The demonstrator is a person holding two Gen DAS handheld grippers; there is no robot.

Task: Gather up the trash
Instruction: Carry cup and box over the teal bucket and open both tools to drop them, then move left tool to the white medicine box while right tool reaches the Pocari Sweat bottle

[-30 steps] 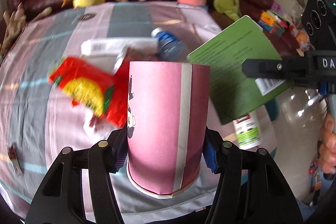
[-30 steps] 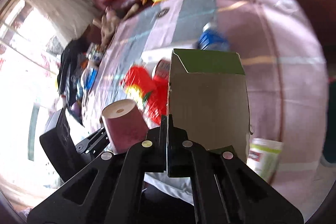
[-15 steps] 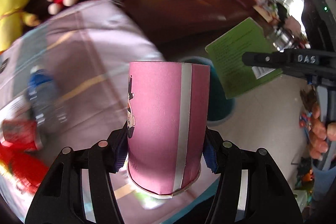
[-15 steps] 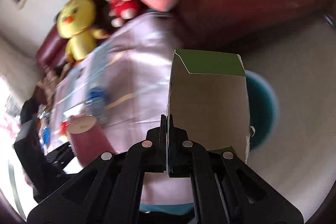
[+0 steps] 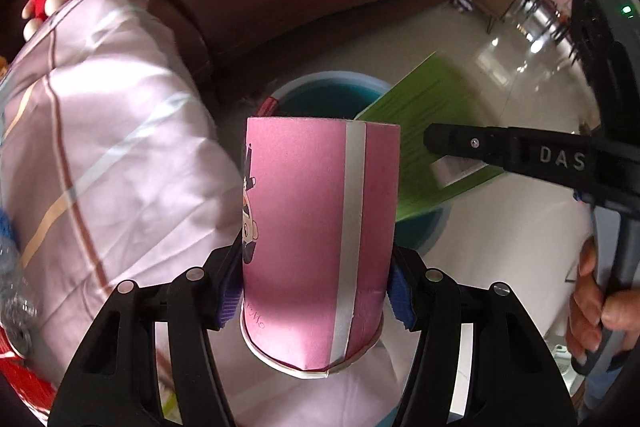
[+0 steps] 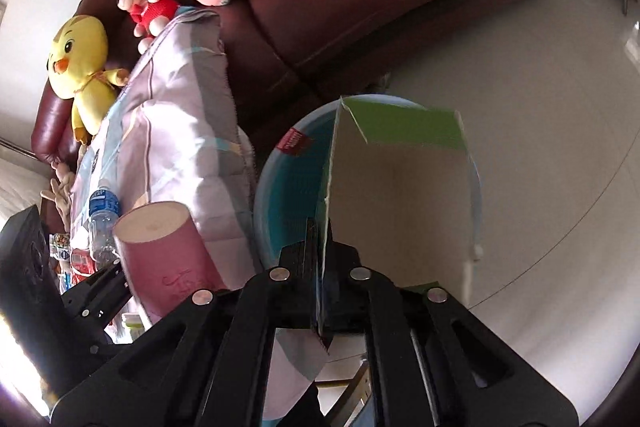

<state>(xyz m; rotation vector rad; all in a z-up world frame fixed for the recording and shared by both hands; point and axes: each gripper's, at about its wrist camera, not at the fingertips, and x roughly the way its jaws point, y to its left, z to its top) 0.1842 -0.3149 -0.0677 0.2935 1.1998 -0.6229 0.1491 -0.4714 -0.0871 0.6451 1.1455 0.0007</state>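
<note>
1. While it hangs over the floor, the left tool (image 5: 316, 291) clamps a pink paper cup (image 5: 320, 227) upside down; its jaws have just been easing apart.
2. At the cup's 12 o'clock sits a round blue plastic basin (image 6: 276, 211), holding a small red packet (image 6: 294, 143).
3. Pinched nearly closed, the right tool (image 6: 320, 283) grips a flattened green cardboard box (image 6: 400, 187) above the basin.

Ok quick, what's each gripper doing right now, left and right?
Left gripper: closed on the pink paper cup.
Right gripper: shut on the flattened green carton.
</note>
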